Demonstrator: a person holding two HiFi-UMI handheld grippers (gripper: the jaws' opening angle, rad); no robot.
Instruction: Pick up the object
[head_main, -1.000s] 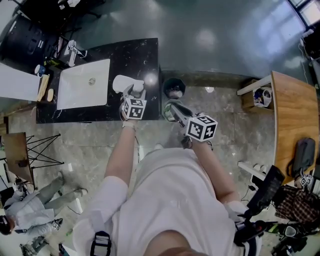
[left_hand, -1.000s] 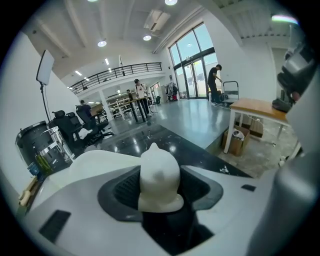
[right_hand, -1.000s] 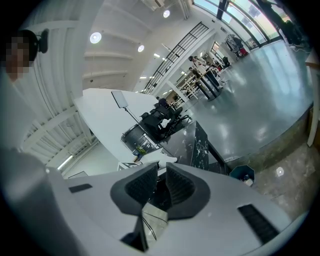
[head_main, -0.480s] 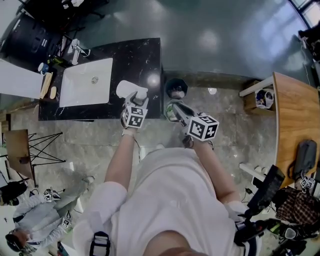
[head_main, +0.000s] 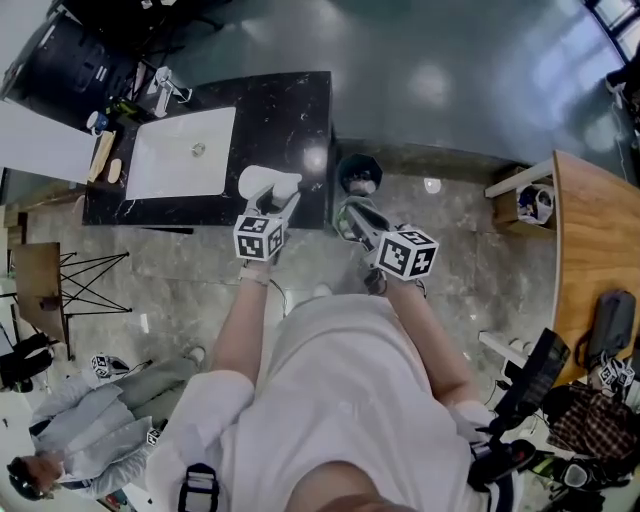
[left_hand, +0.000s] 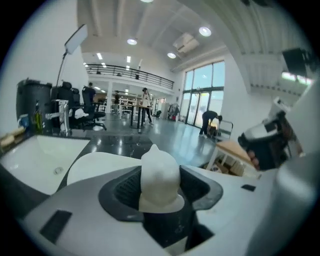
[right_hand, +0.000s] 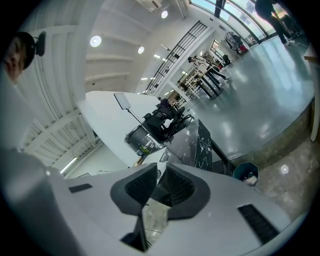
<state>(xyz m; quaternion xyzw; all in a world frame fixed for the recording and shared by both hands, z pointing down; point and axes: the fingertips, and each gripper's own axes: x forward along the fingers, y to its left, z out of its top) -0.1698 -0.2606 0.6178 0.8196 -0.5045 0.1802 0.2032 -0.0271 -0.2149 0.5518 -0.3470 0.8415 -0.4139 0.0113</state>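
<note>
My left gripper (head_main: 281, 193) is shut on a small white bell-shaped object (left_hand: 159, 170), its dark pads pressing both sides. It hangs over the front of the black stone counter (head_main: 295, 110), beside a flat white oval piece (head_main: 256, 182) that lies on the counter. In the left gripper view that oval piece (left_hand: 95, 165) shows just behind the jaws. My right gripper (head_main: 345, 220) is held over the floor to the right of the counter. Its jaws stand almost together in the right gripper view, with a clear crumpled piece (right_hand: 154, 220) pinched low between them.
A white sink (head_main: 185, 155) with a tap is set in the counter's left half, bottles and a brush at its far left. A dark bin (head_main: 358, 175) stands at the counter's right end. A wooden table (head_main: 590, 230) is far right. A person (head_main: 90, 440) crouches lower left.
The left gripper has drawn back slightly toward the counter's front edge, still gripping the white object. The right gripper has barely moved. The person at lower left has shifted.
</note>
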